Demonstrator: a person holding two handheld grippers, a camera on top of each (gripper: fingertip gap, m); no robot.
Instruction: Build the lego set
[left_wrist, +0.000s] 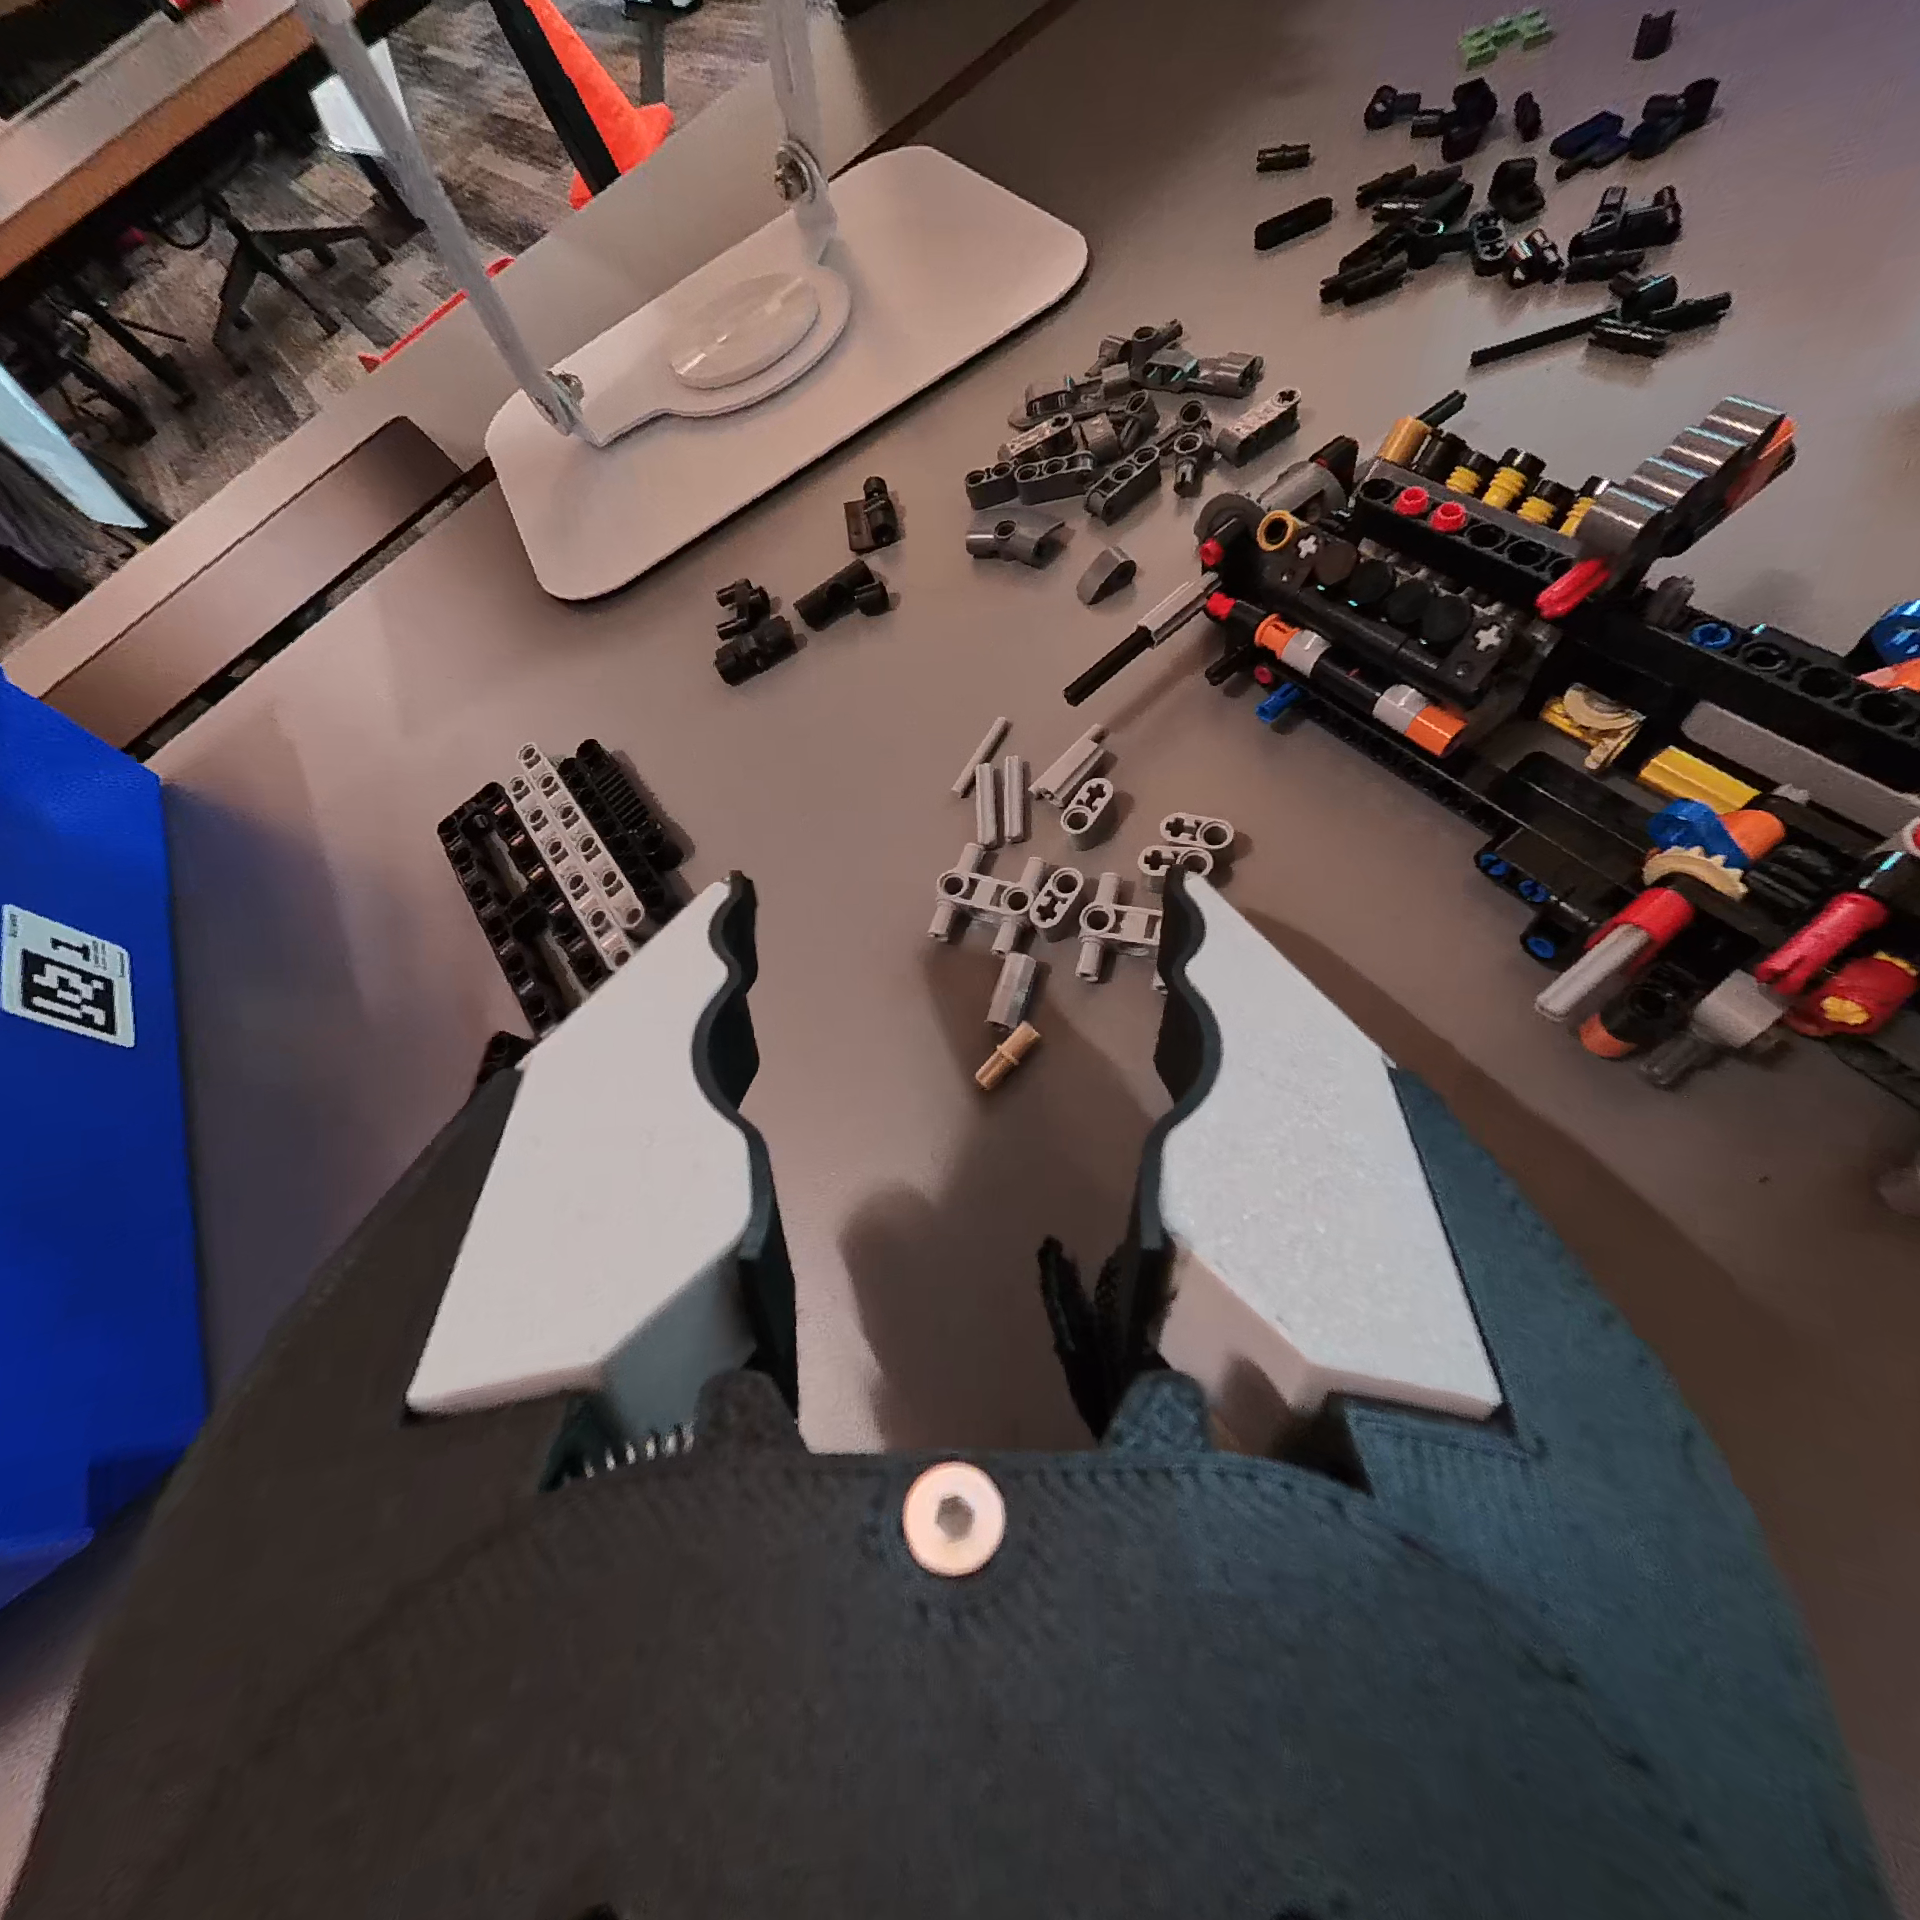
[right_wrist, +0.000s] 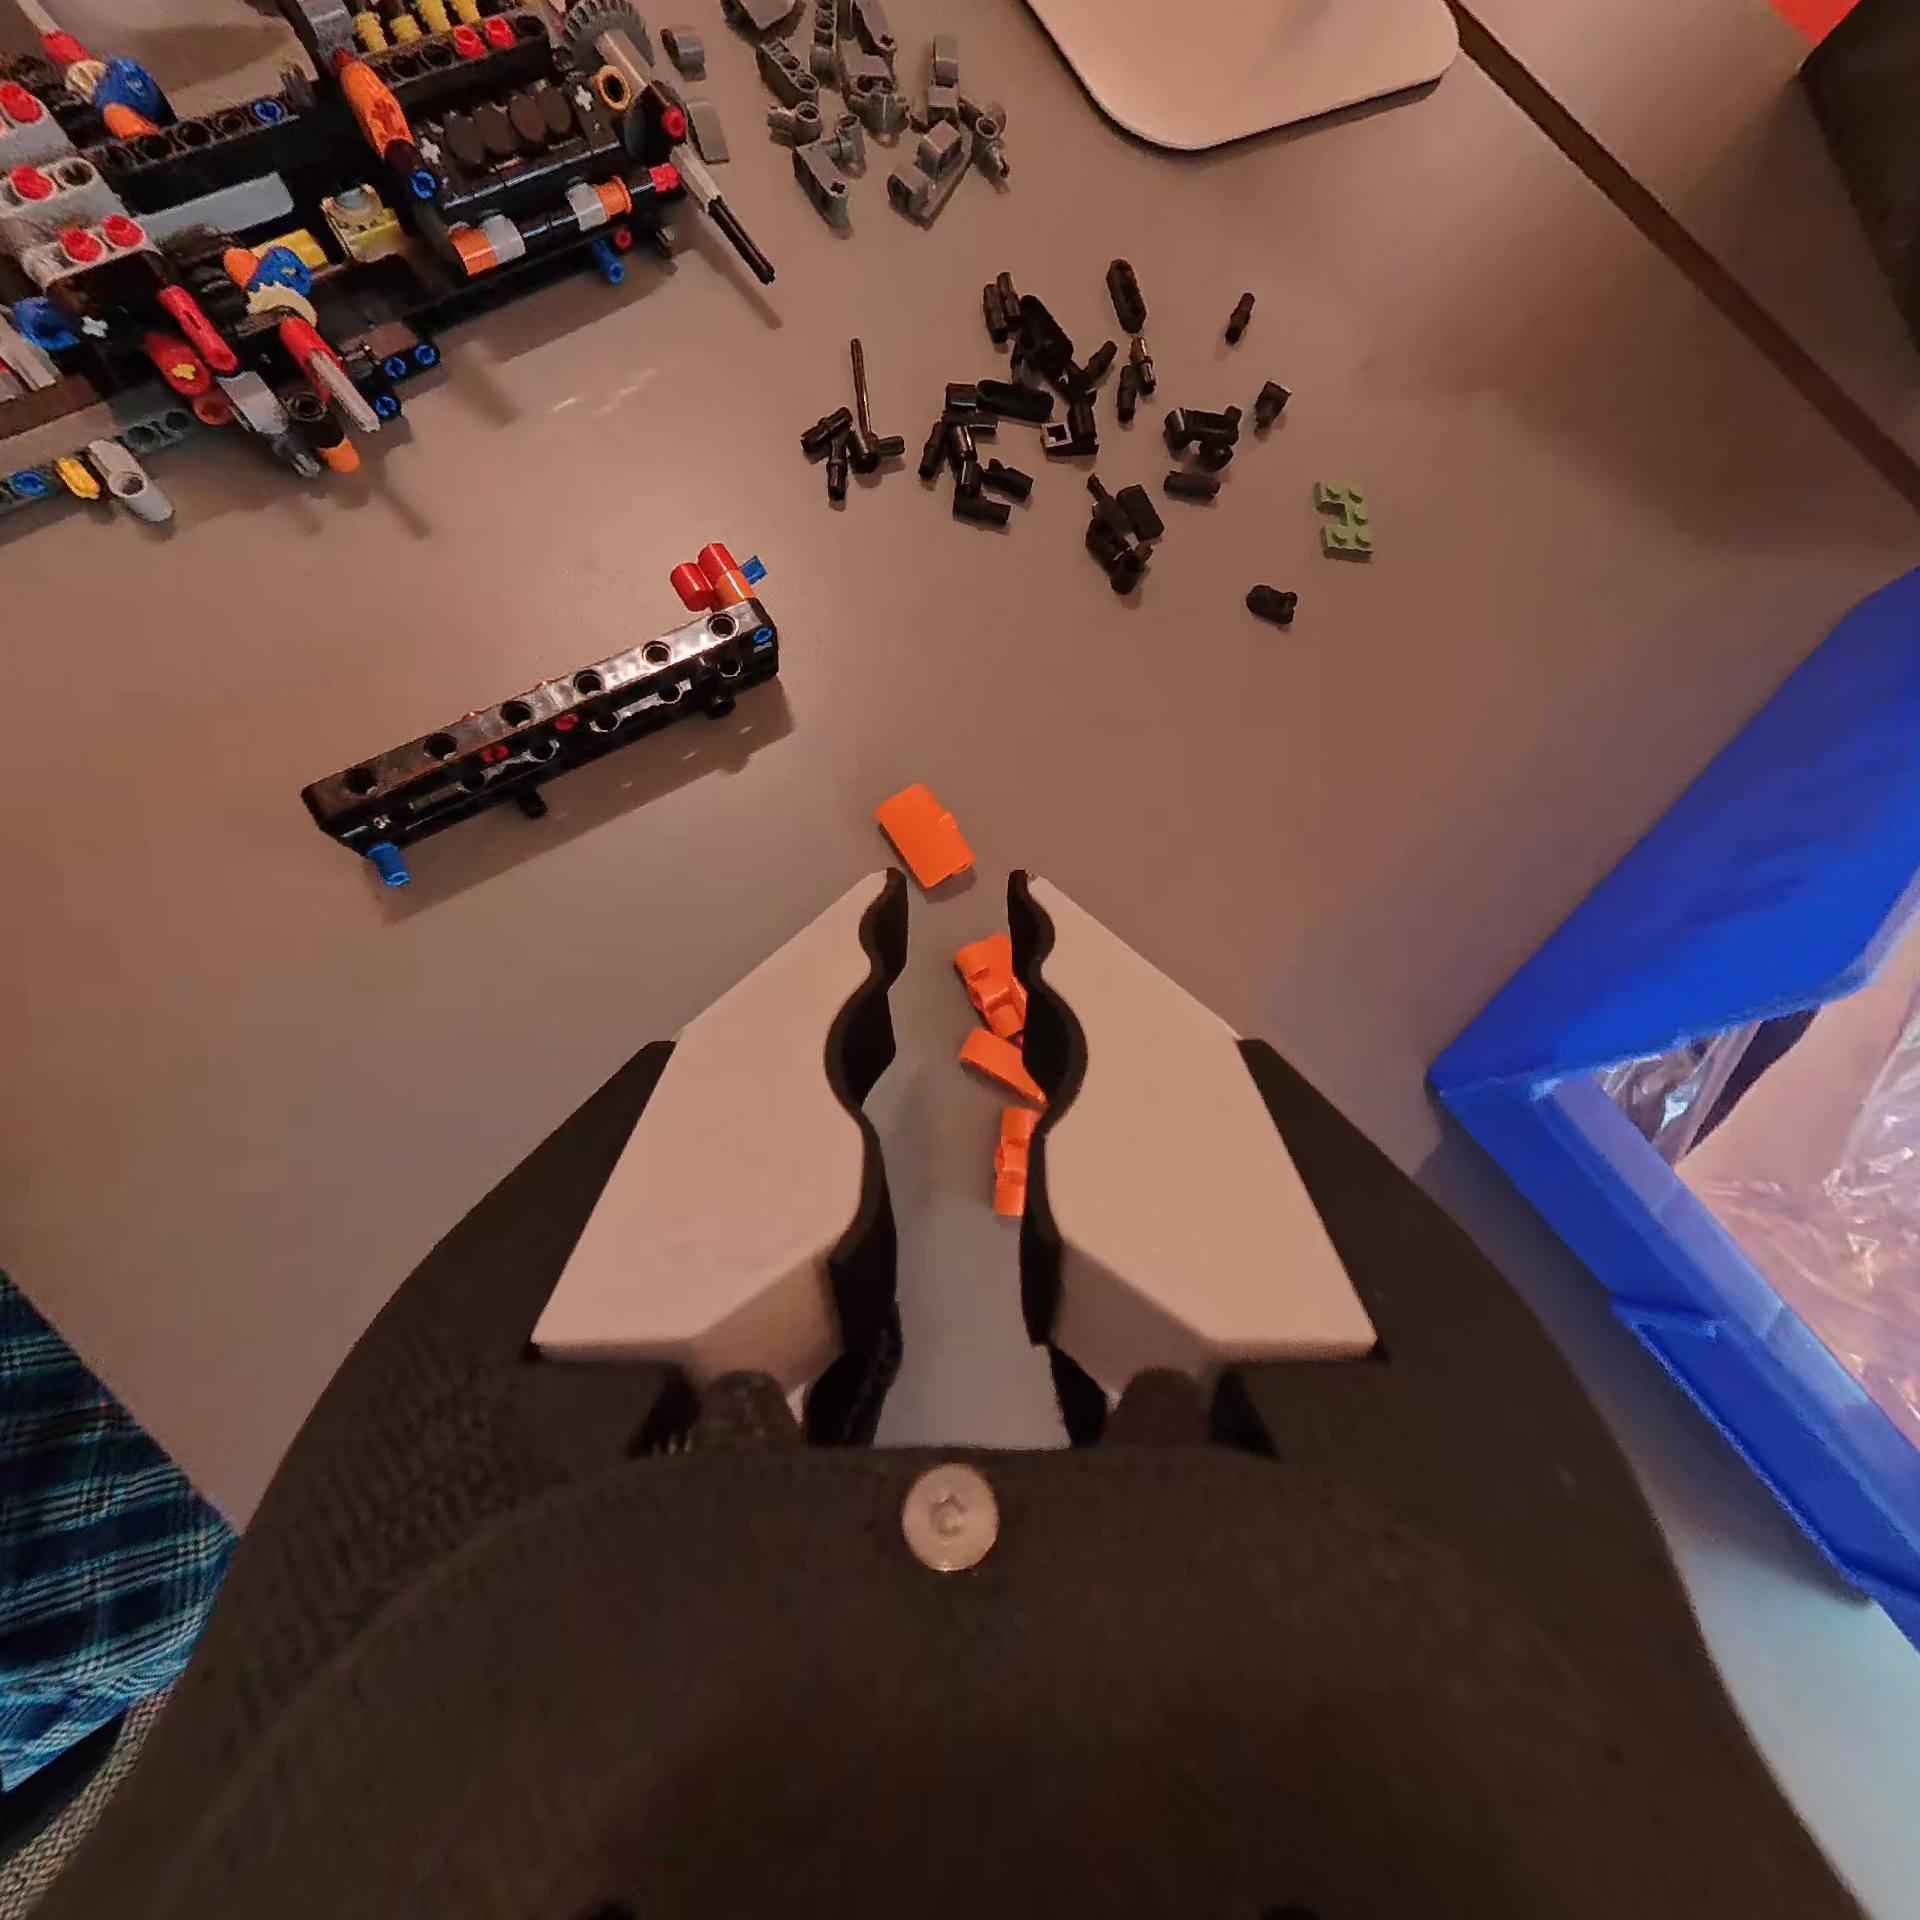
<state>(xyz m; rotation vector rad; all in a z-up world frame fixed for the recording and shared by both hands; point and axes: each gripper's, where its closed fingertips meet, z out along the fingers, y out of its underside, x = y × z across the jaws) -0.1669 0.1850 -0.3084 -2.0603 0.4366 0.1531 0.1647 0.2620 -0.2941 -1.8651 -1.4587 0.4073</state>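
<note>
In the left wrist view my left gripper is wide open and empty, low over the table. Several light grey connectors and a tan pin lie between and just past its fingertips. A stack of black and grey beams lies to its left. The part-built model stands at the right. In the right wrist view my right gripper is open by a narrow gap and holds nothing. Several orange pieces lie on the table under the gap, and one orange piece lies just past the tips. A black beam sub-assembly lies ahead to the left.
Dark grey pieces and black pins lie in loose piles farther off. A white stand base sits at the back. A blue bin is at the left; another holds plastic bags. A green plate lies alone. The grippers' ends are close to 35 cm from one another. My left gripper's tips are some 4 cm from the tan pin. My left tips are about 30 cm from the orange piece, my right tips only 5 cm.
</note>
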